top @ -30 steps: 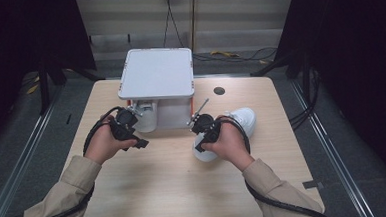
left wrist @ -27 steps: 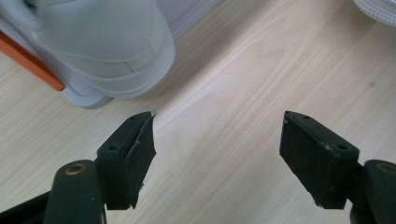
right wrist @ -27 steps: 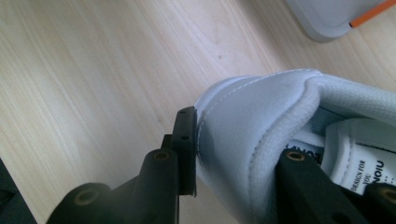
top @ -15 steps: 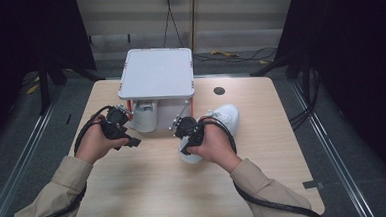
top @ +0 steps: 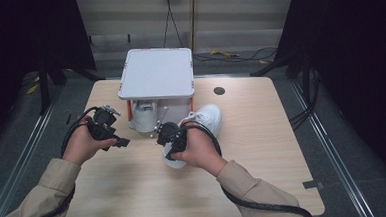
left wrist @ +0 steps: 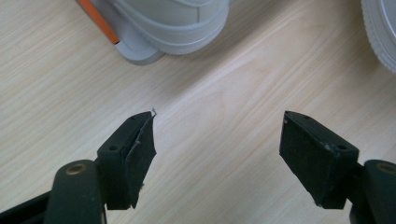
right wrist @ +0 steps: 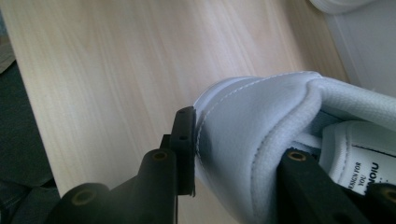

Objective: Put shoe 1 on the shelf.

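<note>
Right gripper (top: 168,138) is clamped on the heel of a white sneaker (top: 201,119): in the right gripper view one jaw presses the outside of the heel wall (right wrist: 243,135) and the other sits inside the shoe by the padded collar, printed insole label just beyond it. In the high view the sneaker lies on the wooden table (top: 263,150), running away from the right gripper toward the far right, toe ahead of the hand, heel under it. Left gripper (top: 113,136) is released, jaws spread wide over bare tabletop (left wrist: 219,116), nothing between them. Ahead of the left gripper, in its own view, a second white shoe (left wrist: 168,21) sits beside an orange leg of the stand, and the ribbed sole edge (left wrist: 380,32) of another shoe shows at the far right corner. Small grey stand (top: 155,73) with a flat top sits just beyond both grippers, the second shoe tucked underneath it. Left gripper is well apart from the held sneaker, off to the side of the right hand (top: 198,151).
</note>
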### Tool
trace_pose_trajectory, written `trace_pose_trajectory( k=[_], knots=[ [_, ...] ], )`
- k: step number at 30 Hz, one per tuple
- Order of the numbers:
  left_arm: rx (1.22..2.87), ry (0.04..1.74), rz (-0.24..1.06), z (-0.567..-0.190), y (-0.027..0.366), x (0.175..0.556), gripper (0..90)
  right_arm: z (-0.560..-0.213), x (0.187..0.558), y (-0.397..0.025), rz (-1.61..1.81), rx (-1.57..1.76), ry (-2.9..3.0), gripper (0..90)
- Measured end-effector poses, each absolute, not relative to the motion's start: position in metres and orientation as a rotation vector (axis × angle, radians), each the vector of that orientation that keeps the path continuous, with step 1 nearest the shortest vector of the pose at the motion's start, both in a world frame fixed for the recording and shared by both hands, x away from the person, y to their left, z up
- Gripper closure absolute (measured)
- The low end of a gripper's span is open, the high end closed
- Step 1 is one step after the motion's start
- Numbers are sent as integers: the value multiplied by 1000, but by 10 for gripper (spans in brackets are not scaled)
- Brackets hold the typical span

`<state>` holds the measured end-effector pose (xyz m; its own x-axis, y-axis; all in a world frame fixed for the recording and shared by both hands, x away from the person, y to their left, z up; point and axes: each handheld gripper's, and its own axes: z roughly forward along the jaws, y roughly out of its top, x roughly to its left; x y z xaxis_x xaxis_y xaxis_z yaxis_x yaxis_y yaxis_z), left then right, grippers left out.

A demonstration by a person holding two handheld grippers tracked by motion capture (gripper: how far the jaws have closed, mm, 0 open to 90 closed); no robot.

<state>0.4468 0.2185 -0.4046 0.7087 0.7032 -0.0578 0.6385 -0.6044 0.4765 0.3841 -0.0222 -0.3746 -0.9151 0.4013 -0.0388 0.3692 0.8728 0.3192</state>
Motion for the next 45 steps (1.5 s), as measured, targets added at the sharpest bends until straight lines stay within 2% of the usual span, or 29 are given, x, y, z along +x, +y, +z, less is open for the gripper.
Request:
trace_pose_trajectory(
  k=[7, 15, 20, 23, 25, 28, 30, 33, 45],
  knots=[
    [2448, 1037, 184, -406, 223, 444, 264, -382, 376, -6, 462, 541, 2969, 675],
    [2460, 1031, 186, -410, 218, 444, 266, -400, 358, -31, 447, 558, 2995, 679],
    [2466, 1013, 181, -410, 208, 443, 267, -411, 350, -30, 407, 575, 2999, 670],
    [2467, 1003, 185, -410, 205, 443, 267, -414, 350, -26, 434, 617, 2988, 611],
    [2467, 1008, 186, -411, 205, 444, 268, -413, 353, -23, 449, 650, 2999, 509],
    [2470, 1012, 181, -414, 204, 447, 268, -417, 356, -15, 429, 685, 2998, 517],
    [2464, 1022, 174, -417, 203, 447, 268, -423, 358, -12, 415, 718, 2981, 629],
    [2479, 1013, 165, -422, 203, 447, 269, -425, 360, -15, 461, 766, 2987, 699],
    [2474, 1013, 199, -408, 203, 449, 271, -394, 327, -18, 352, 595, 2988, 716]
  ],
)
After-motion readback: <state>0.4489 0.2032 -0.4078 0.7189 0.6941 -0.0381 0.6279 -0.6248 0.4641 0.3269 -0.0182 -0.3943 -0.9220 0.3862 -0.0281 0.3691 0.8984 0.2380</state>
